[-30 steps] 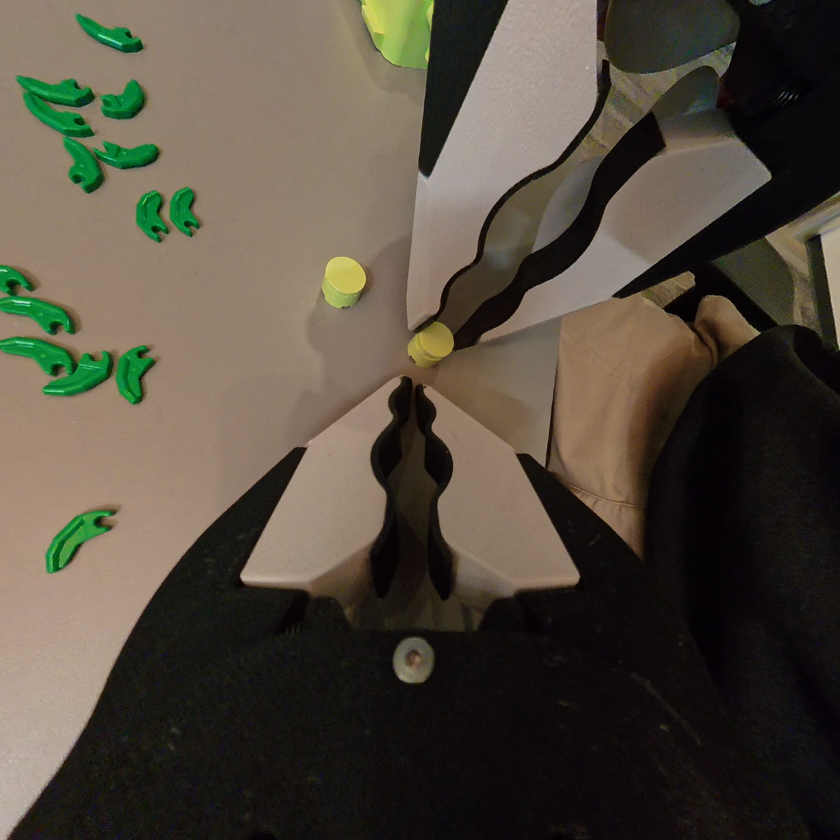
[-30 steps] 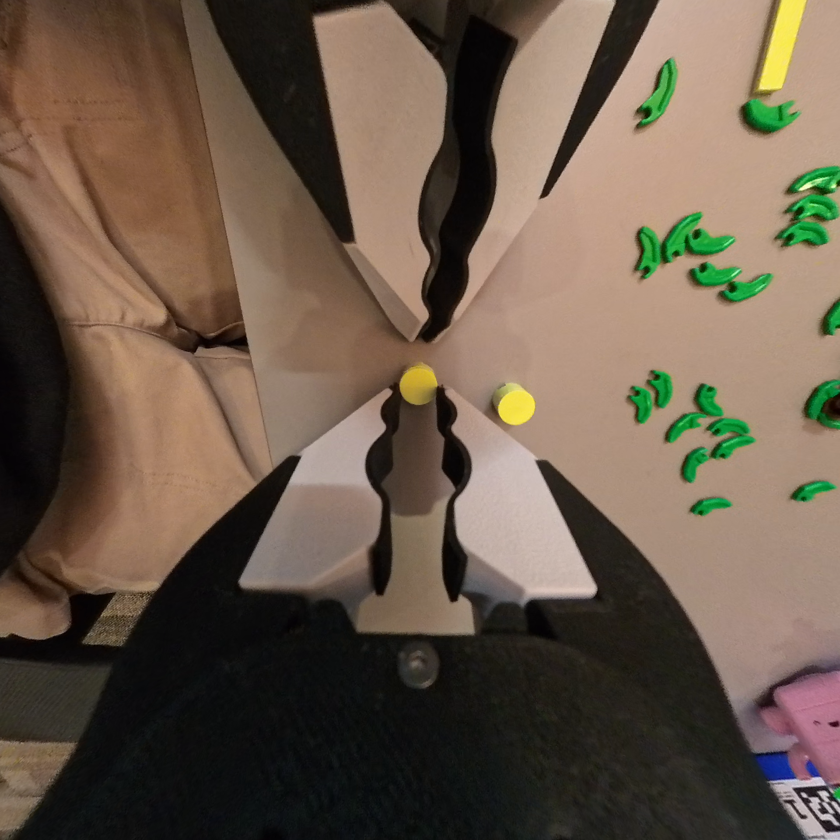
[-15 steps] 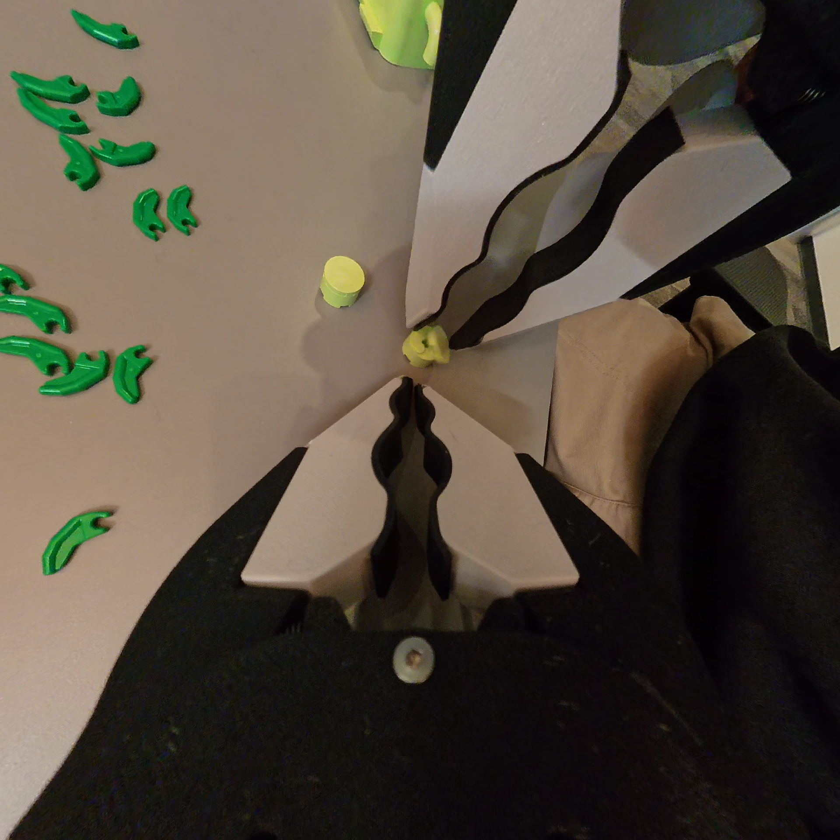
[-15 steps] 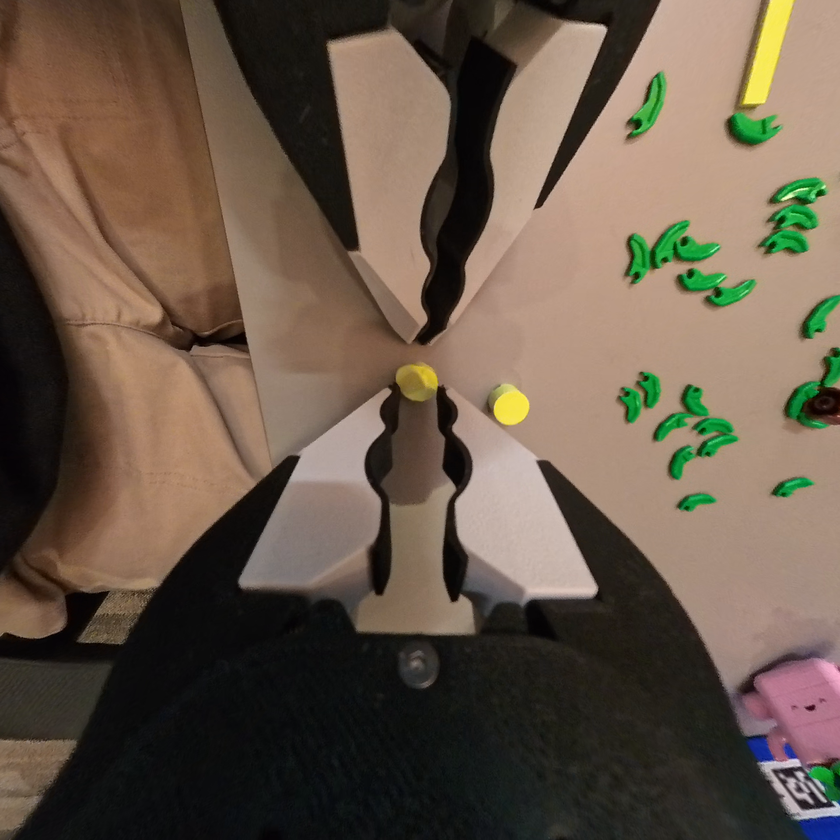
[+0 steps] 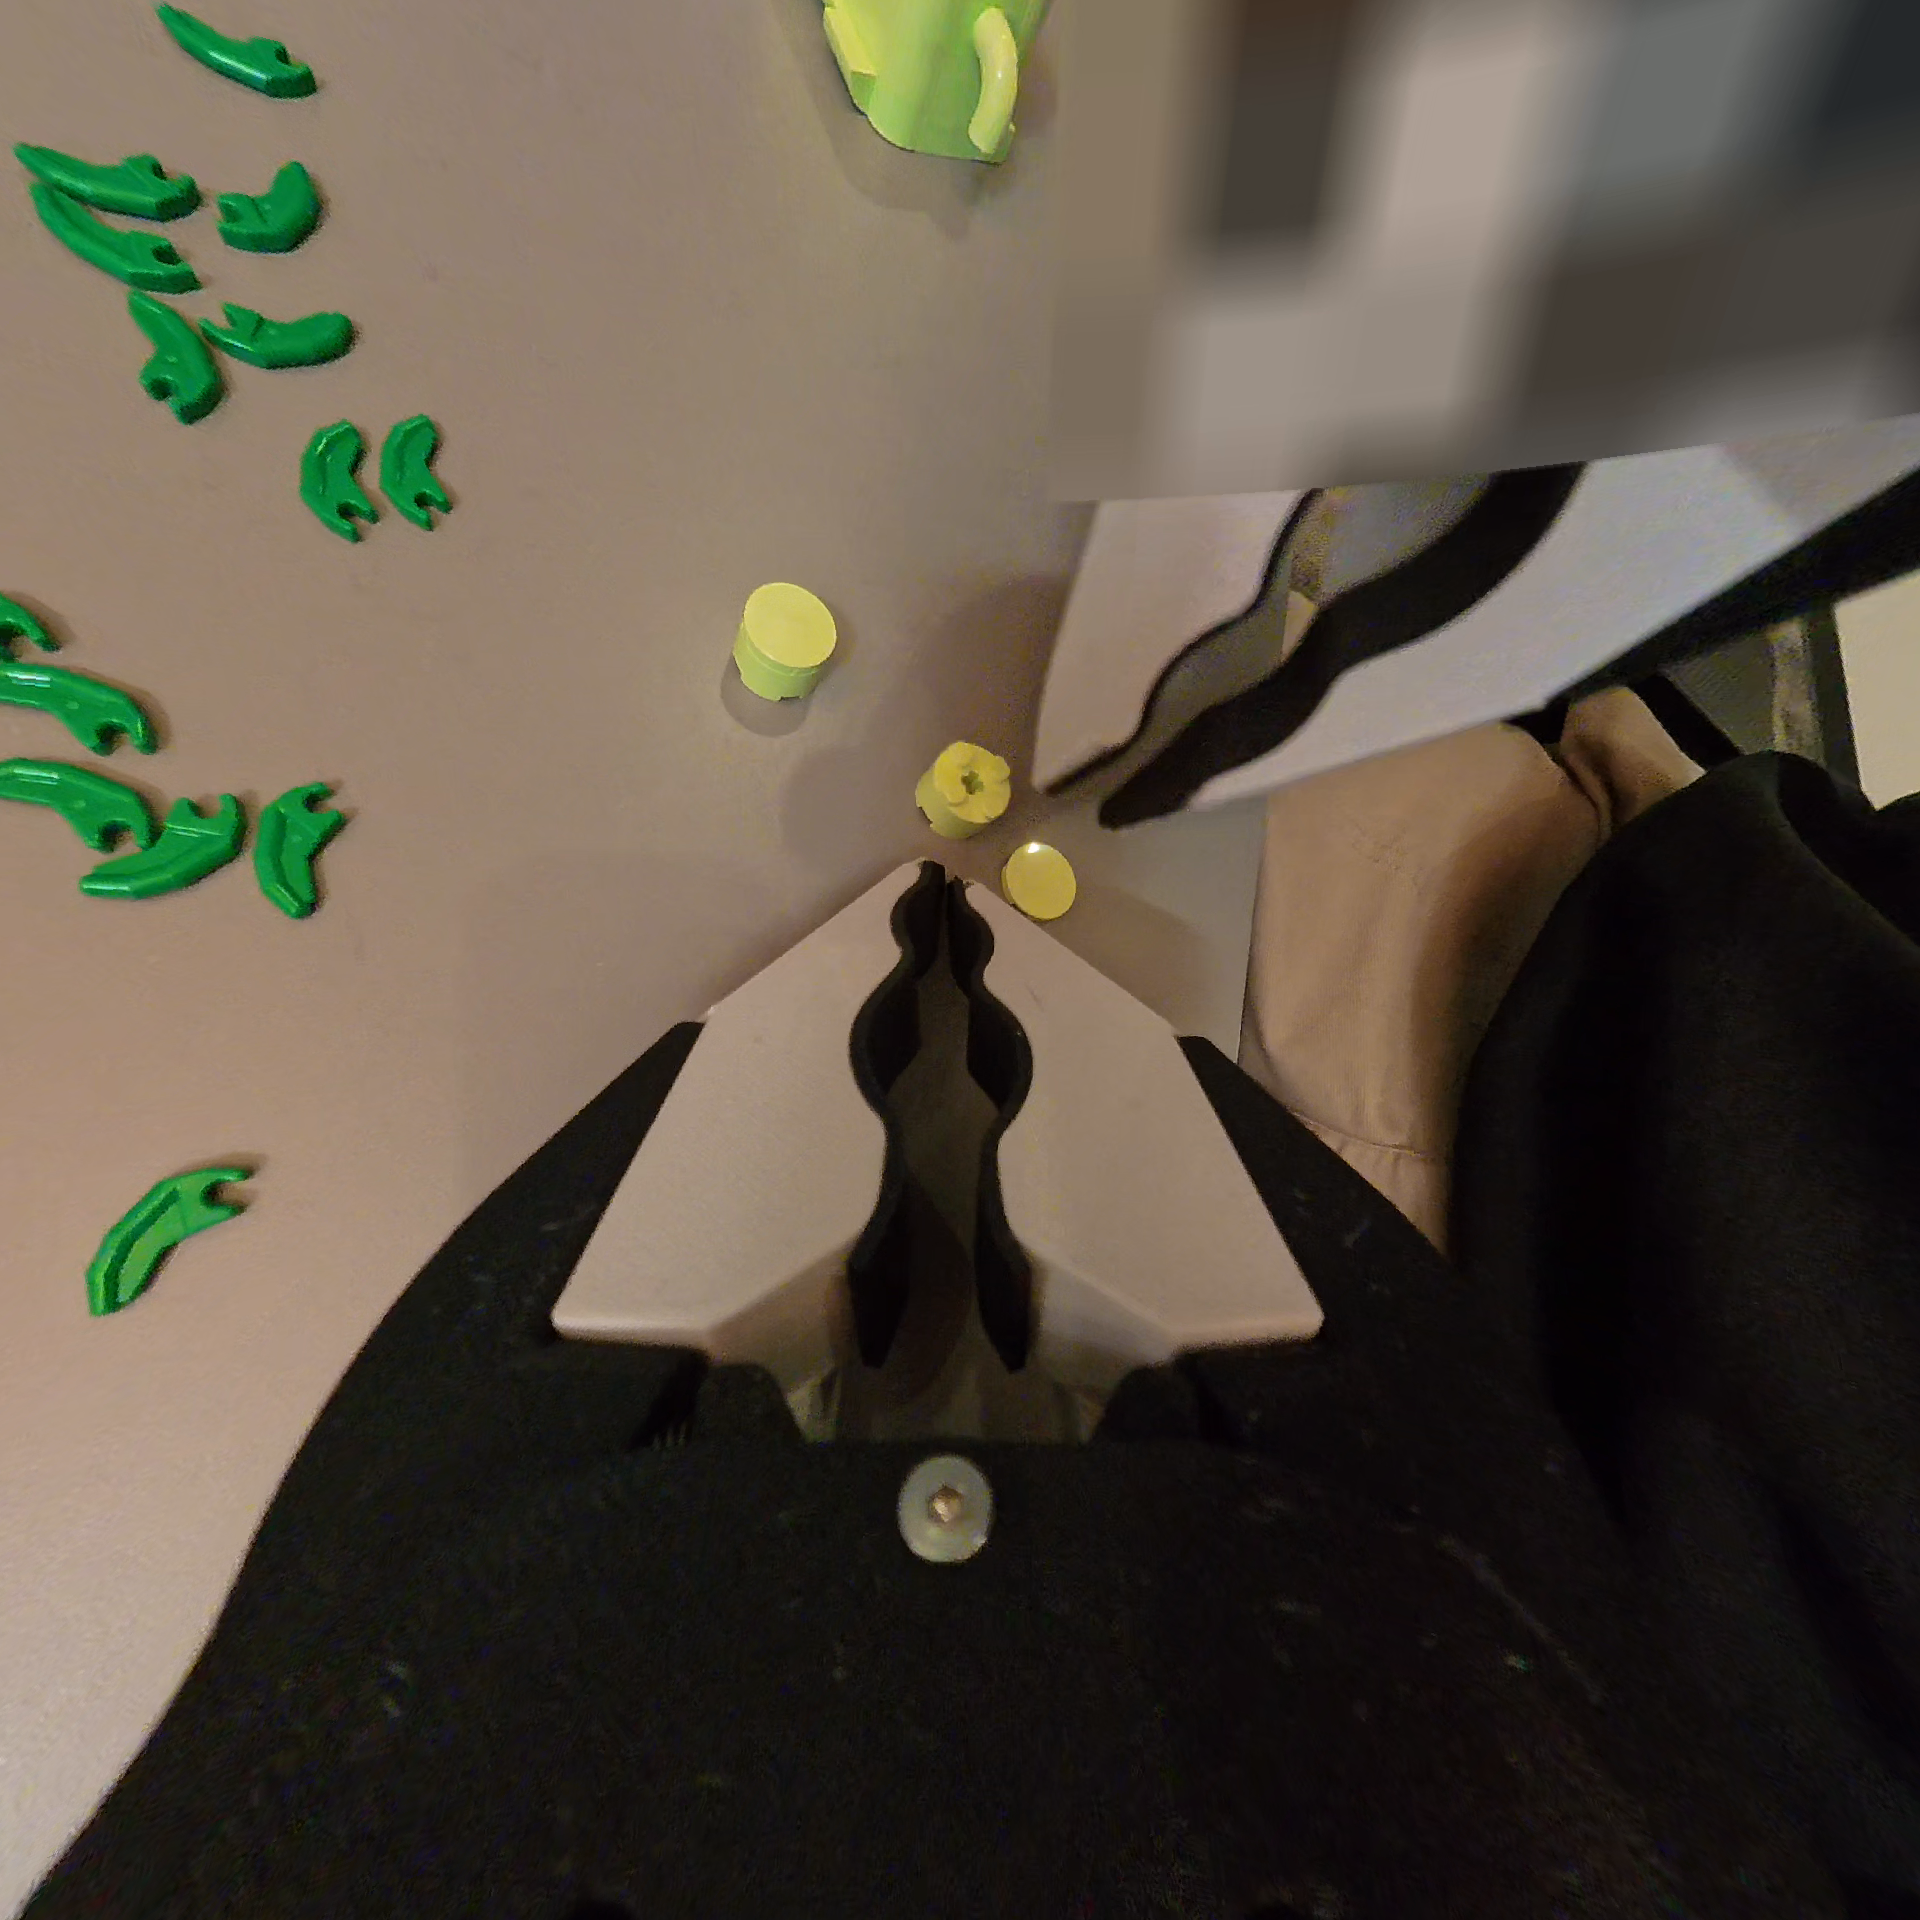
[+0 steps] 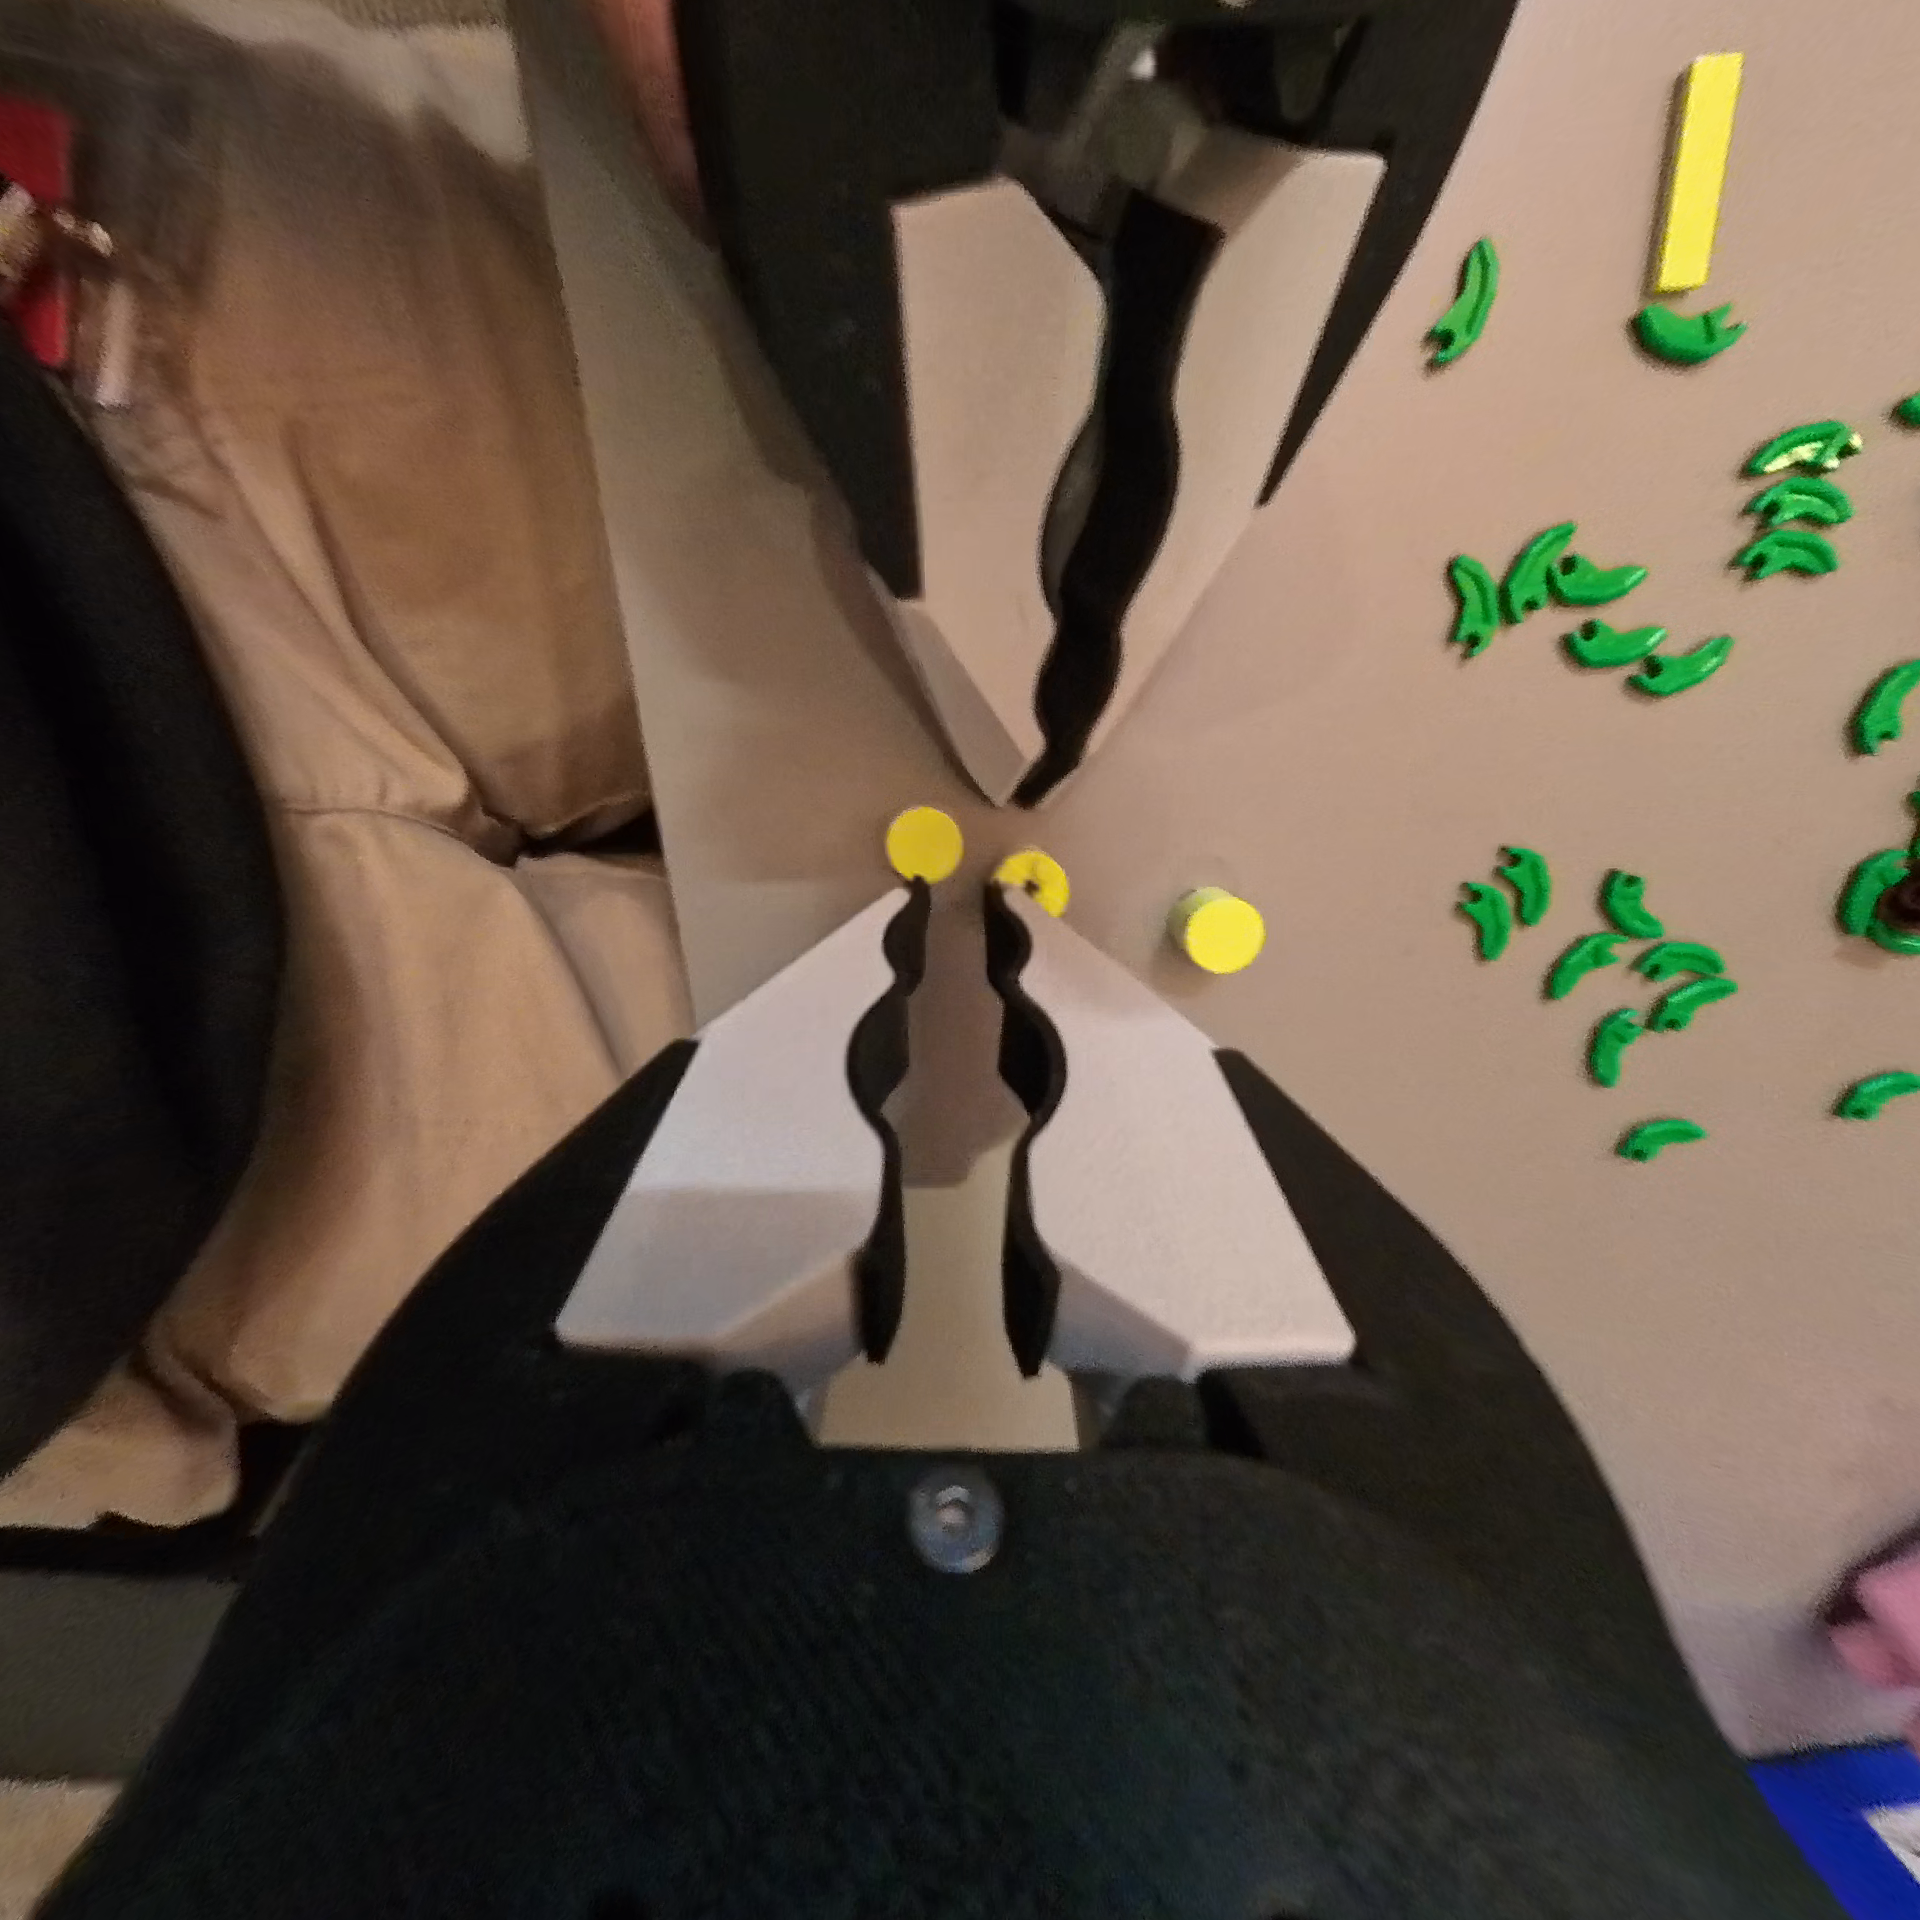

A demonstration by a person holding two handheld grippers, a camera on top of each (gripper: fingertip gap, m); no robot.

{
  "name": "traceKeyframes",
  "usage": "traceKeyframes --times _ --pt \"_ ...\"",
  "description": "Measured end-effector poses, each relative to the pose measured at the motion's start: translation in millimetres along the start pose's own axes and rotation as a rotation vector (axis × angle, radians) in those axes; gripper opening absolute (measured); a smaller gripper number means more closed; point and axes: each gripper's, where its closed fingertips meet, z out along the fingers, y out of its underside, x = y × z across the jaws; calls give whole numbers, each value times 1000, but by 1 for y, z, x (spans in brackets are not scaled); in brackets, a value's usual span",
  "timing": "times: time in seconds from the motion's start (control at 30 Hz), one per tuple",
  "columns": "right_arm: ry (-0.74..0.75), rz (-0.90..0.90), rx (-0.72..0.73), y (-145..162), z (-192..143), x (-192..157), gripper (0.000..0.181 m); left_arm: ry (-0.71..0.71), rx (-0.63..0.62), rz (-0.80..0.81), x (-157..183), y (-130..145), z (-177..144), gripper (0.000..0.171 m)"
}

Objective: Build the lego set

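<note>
1. Left wrist view: left gripper (image 5: 943, 871) clenched, tips together, nothing between them. A flat yellow disc (image 5: 1038, 880) lies on the grey table (image 5: 582, 935) just right of the tips. A yellow round brick (image 5: 964, 788), cross-hole up, sits just beyond the tips. A second yellow cylinder (image 5: 784, 640) stands farther off to the left.
2. Same view: right gripper (image 5: 1081, 800) comes in from the upper right, tips near the round brick, not gripping it. Green curved pieces (image 5: 166, 343) scattered at left.
3. Right wrist view: right gripper (image 6: 951, 894) released, narrow gap, empty. Yellow disc (image 6: 924, 844) lies just off the left tip; round brick (image 6: 1034, 881) just off the right tip, partly hidden. Cylinder (image 6: 1216, 929) lies farther right.
4. Same view: left gripper (image 6: 1023, 795) points in from above, tips closed.
</note>
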Motion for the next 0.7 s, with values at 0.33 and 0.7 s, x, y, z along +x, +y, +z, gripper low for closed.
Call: traceKeyframes --times 0.33,0.7 --pt "83 176 47 -2 18 -6 20 -15 11 -15 -3 -1 -1 0" --pt "65 190 57 0 19 -10 1 -15 10 -15 -3 -1 -1 0"
